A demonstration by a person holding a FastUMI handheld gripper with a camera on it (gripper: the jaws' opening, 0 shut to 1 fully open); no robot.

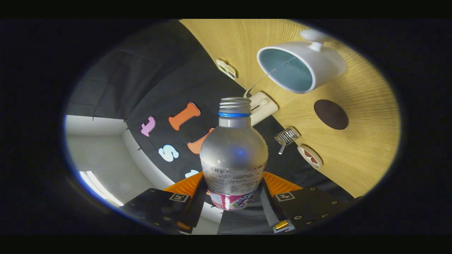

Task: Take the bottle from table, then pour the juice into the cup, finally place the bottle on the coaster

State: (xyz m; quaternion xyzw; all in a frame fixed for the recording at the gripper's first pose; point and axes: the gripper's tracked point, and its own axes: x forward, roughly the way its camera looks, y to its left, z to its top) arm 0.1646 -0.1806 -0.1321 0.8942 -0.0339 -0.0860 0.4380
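right now your tongs (233, 197) are clamped on the bottle (233, 155) low on its labelled body, lifted and tilted, the cup (300, 67) beyond. smooth metal is slippery, so keep that low, firm hold.

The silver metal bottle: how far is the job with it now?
Done: the silver metal bottle is off the wooden table, clamped between the gripper fingers. In hand: it is tilted, open neck toward the white cup. Left: pouring, then placing it on the round brown coaster.
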